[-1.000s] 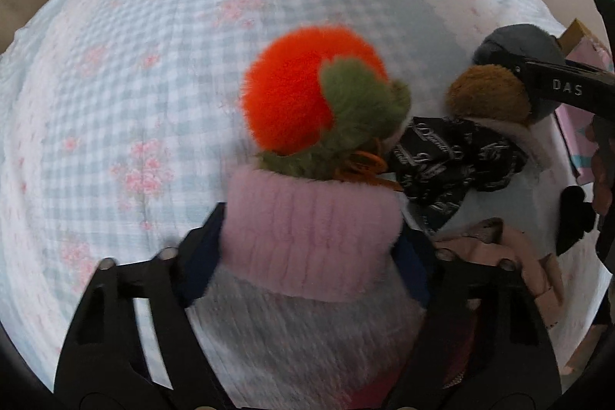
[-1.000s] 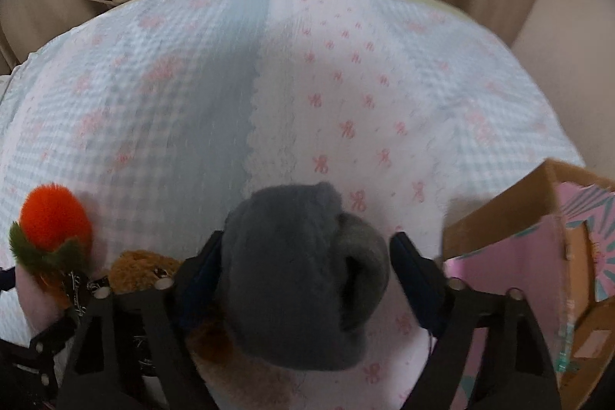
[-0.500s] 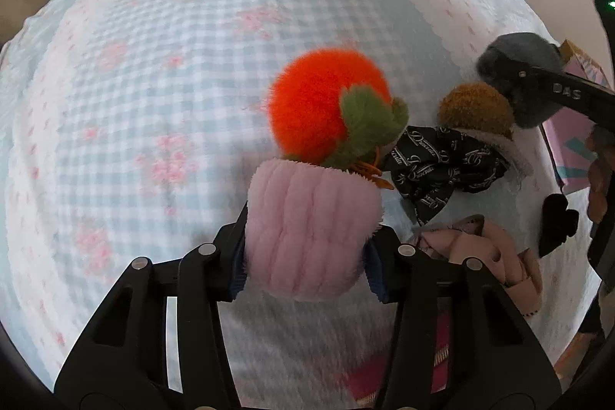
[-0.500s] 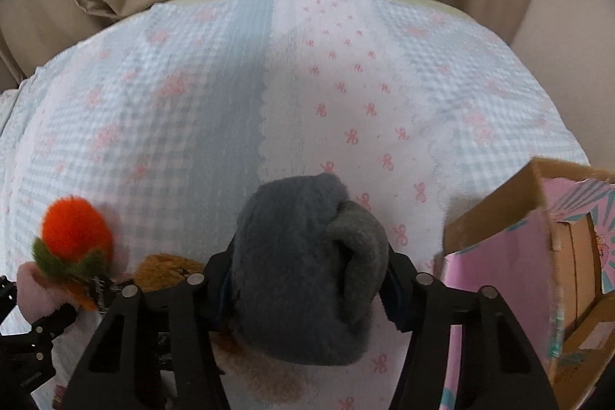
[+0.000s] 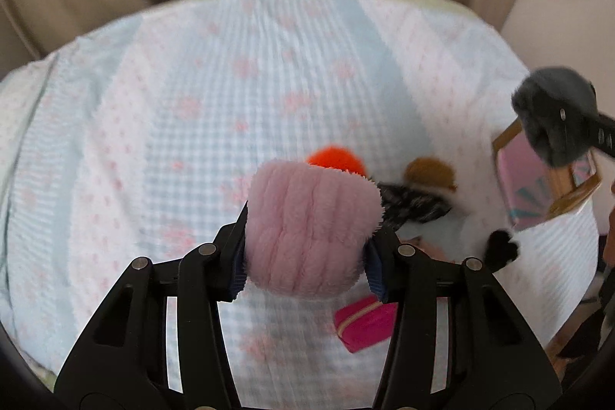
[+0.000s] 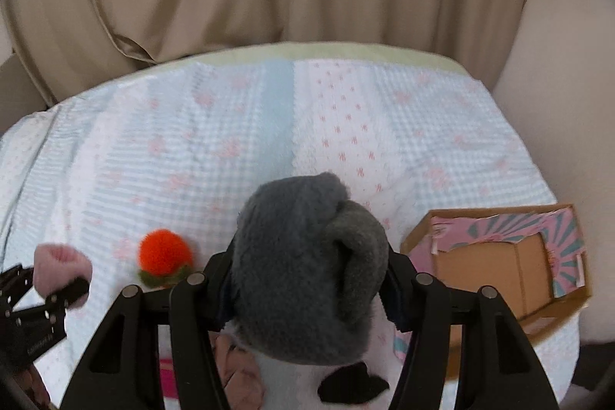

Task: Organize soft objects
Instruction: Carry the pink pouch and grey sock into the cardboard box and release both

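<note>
The left gripper (image 5: 307, 248) clamps a fluffy pink ribbed plush roll (image 5: 311, 225); at its three o'clock, the right gripper (image 6: 307, 291) squeezes a grey fleece plush (image 6: 307, 264) above the checked quilt (image 6: 192, 148).

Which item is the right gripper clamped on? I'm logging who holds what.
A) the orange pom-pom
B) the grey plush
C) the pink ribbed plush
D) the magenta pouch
B: in the right wrist view the right gripper has its pads pressed into the grey plush, while the pink ribbed plush sits in the left gripper.
</note>
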Demonstrator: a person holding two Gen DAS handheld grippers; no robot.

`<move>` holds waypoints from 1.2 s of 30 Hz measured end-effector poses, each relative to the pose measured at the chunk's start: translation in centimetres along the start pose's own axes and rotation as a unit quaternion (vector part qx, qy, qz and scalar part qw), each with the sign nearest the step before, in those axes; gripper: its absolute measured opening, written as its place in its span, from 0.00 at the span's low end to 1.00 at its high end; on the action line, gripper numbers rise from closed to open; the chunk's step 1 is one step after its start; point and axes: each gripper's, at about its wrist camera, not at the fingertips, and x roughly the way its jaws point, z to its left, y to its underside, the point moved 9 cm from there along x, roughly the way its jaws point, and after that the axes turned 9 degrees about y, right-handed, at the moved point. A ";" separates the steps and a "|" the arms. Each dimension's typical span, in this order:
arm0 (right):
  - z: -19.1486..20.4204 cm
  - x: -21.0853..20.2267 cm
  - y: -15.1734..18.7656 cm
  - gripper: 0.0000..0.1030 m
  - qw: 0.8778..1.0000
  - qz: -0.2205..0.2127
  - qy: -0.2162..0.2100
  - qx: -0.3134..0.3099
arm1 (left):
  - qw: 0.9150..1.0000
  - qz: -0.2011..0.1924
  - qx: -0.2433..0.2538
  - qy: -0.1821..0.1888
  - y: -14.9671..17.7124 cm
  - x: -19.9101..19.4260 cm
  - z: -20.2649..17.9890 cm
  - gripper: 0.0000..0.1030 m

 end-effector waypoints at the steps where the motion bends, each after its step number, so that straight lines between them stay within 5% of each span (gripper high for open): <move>1: -0.2 -1.3 -0.3 0.54 1.000 -0.004 -0.003 0.000 | 1.000 -0.007 -0.002 -0.002 -0.6 -1.1 -0.3 0.44; 12: -6.5 -12.6 -2.7 0.54 0.999 -0.046 -0.016 0.010 | 0.996 -0.083 -0.028 -0.002 -4.9 -12.7 -9.3 0.44; 19: -13.7 -16.6 -3.0 0.54 0.997 -0.077 -0.008 0.026 | 0.993 -0.114 -0.019 0.013 -6.6 -15.5 -17.7 0.44; 26: -21.6 -16.2 -1.9 0.54 0.996 -0.074 0.006 0.049 | 0.992 -0.113 0.007 0.047 -7.8 -13.4 -27.4 0.44; 36: -29.9 -9.2 -0.6 0.54 0.998 -0.009 0.014 0.055 | 0.995 -0.037 0.032 0.082 -7.6 -2.5 -39.8 0.44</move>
